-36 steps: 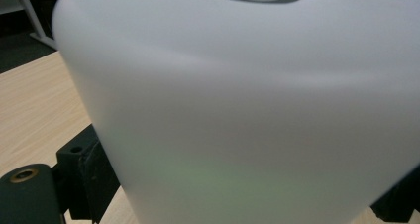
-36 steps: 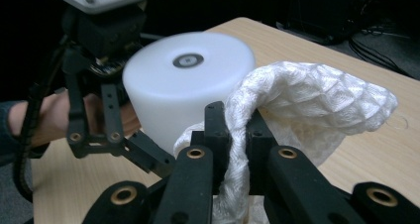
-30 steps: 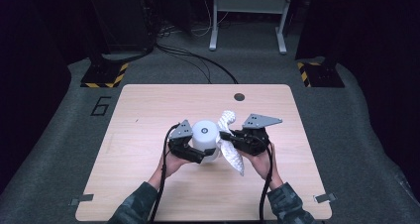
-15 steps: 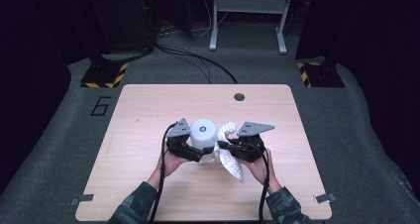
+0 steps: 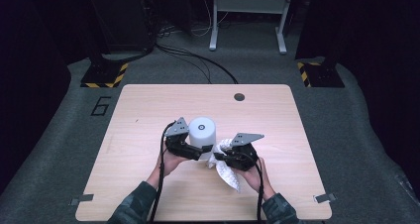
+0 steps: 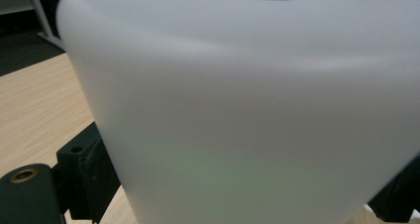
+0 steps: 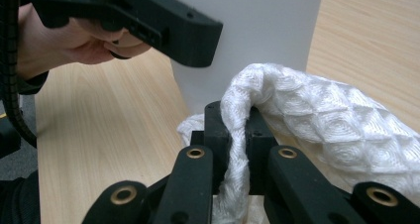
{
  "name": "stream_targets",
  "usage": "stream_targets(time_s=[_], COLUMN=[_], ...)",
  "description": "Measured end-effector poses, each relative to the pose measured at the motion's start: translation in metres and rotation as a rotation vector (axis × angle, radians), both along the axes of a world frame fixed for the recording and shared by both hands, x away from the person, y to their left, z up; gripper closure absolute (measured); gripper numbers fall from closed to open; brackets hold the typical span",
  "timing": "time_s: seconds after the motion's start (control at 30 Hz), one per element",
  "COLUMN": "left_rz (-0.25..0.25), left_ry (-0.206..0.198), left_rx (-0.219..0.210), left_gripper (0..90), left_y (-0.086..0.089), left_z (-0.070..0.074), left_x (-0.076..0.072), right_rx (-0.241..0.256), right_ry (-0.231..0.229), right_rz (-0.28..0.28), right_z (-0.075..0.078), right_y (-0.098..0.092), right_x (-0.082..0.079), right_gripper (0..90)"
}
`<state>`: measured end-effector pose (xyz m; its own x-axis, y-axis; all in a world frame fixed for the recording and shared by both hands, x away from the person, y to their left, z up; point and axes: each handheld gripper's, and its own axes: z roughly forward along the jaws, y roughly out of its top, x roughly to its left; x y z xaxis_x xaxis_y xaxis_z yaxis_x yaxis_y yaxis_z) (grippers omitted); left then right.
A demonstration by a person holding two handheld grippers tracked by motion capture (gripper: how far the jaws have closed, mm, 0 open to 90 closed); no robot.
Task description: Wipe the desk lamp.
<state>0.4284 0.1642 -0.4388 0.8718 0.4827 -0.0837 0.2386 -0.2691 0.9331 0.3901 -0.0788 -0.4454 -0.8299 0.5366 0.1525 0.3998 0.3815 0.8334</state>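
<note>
Your right gripper [image 7: 233, 135] has its jaws pressed together on a fold of the white quilted cloth [image 7: 317, 135], which bunches up over the jaw tips and drapes off toward the lower right of the right gripper view. In the high view the same gripper [image 5: 229, 158] sits just right of centre, with the cloth [image 5: 229, 173] trailing down toward the lower edge of the wooden table [image 5: 148, 110].

The relation that matters: the white cylinder [image 7: 247, 35] stands directly ahead of your right jaws, just beyond the pinched fold, upright with its long axis vertical. The cloth looks to be touching or nearly touching its lower wall; you cannot tell which from here. So the wiping surface lies forward and slightly up from your grip.

Your left gripper [image 5: 190, 149] holds the cylinder [image 5: 202, 132] from the opposite side; in the left gripper view the white wall [image 6: 247, 110] sits between the two jaws, which flank its base and appear closed against it. Its near jaw [image 7: 148, 21] crosses the upper left of the right gripper view, so keep the cloth clear of it as you move.
</note>
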Motion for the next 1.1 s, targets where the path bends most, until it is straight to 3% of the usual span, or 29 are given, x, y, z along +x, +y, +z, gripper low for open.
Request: stream_targets(time_s=[0.3, 0.33, 0.93, 1.1], left_rz=[0.006, 0.02, 0.03, 0.027], left_ry=[0.013, 0.0, 0.008, 0.012], left_rx=[-0.015, -0.018, -0.021, -0.024], left_gripper=[8.8, 8.8, 8.7, 8.7], left_y=[0.0, -0.001, -0.007, -0.006], left_z=[0.002, 0.001, 0.004, 0.004], left_x=[0.001, 0.001, 0.003, 0.003], right_rx=[0.011, 0.012, 0.012, 0.01], right_ry=[-0.028, -0.033, -0.058, -0.071], right_rz=[0.01, 0.015, 0.106, 0.106], right_z=[0.002, 0.002, -0.002, -0.001], right_y=[0.003, 0.004, 0.042, 0.04], right_x=[-0.007, -0.008, -0.02, -0.018], right_gripper=[84.6, 84.6, 84.7, 84.7])
